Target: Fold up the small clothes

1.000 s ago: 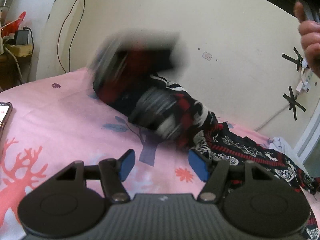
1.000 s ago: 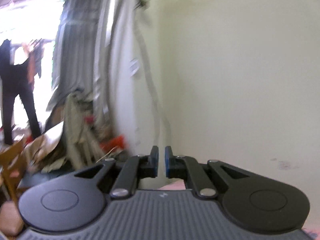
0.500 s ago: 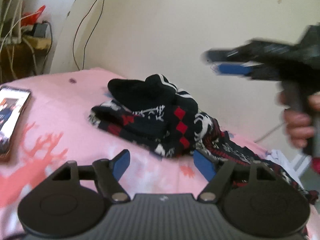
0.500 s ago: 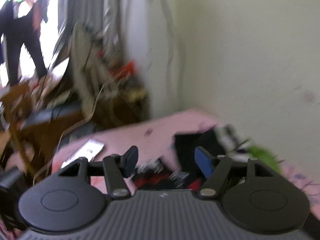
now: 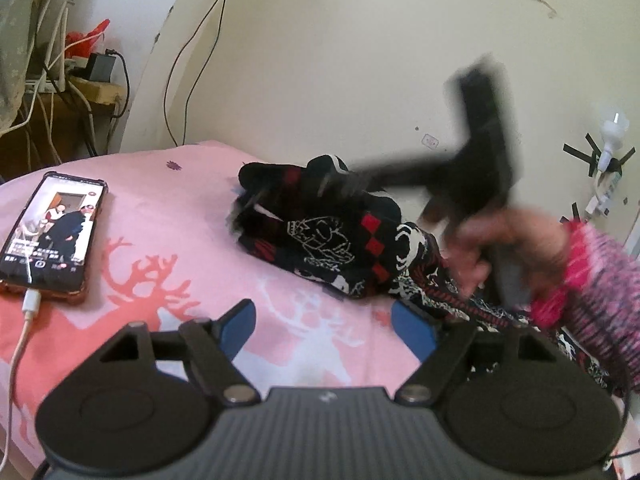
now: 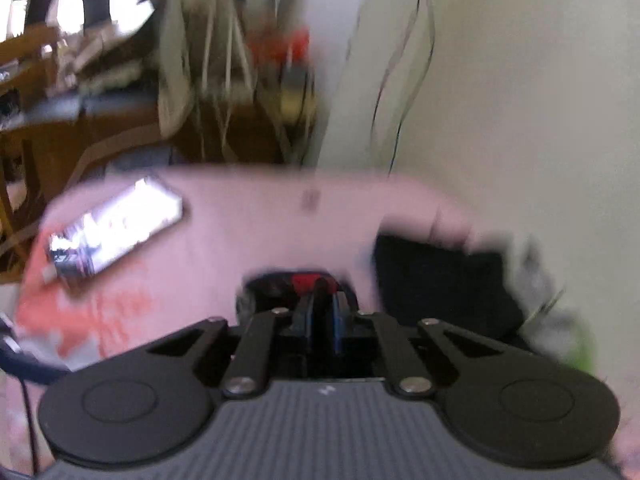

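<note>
The left gripper (image 5: pixel 323 326), jaws opening and empty, hovers over the pink deer-print bedsheet (image 5: pixel 168 240). Beyond it, at one o'clock, lies the black, red and white patterned knit garment (image 5: pixel 332 236). The blurred right gripper (image 6: pixel 322 312) is clenched at that garment's edge; whether it pinches cloth is unclear. A lit smartphone (image 5: pixel 52 236) lies at ten o'clock.

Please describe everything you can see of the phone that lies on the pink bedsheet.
The phone is a slim dark smartphone lying flat, face up, on the pink bedsheet, off to the left of the dark patterned clothes. Its screen is lit and shows a video with people and a row of icons below. It seems to sit in a reddish case. A white cable is plugged into its near end and trails over the sheet. Neither gripper touches it.
</note>
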The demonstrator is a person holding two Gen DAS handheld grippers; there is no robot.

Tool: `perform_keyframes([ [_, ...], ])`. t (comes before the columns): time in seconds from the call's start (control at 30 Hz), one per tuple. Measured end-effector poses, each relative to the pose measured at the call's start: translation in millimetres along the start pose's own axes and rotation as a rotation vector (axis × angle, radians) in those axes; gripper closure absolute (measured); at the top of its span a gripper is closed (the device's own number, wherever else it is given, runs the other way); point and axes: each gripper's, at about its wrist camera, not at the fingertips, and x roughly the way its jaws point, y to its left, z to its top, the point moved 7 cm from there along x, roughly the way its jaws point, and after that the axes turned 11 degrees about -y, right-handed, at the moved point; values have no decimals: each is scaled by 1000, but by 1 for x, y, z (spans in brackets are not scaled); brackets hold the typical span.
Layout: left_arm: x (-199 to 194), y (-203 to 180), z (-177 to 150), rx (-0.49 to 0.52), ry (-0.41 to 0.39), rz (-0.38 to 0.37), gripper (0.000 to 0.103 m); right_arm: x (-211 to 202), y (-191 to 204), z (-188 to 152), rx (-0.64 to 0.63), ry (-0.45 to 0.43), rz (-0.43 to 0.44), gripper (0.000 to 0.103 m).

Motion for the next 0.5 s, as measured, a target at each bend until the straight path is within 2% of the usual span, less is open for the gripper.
perform_keyframes([
  [0.17,11,-16,16,31,-22,-17,26,-91,-46,79,-143,-277,-175,103],
  [0.27,23,-32,30,56,-35,-38,26,-151,-87,101,-177,-390,-325,103],
  [0.37,39,-52,45,79,-44,-69,26,-202,-135,93,-178,-421,-479,103],
  [0.5,69,-86,61,127,-32,-119,26,-252,-188,48,-133,-370,-625,103],
])
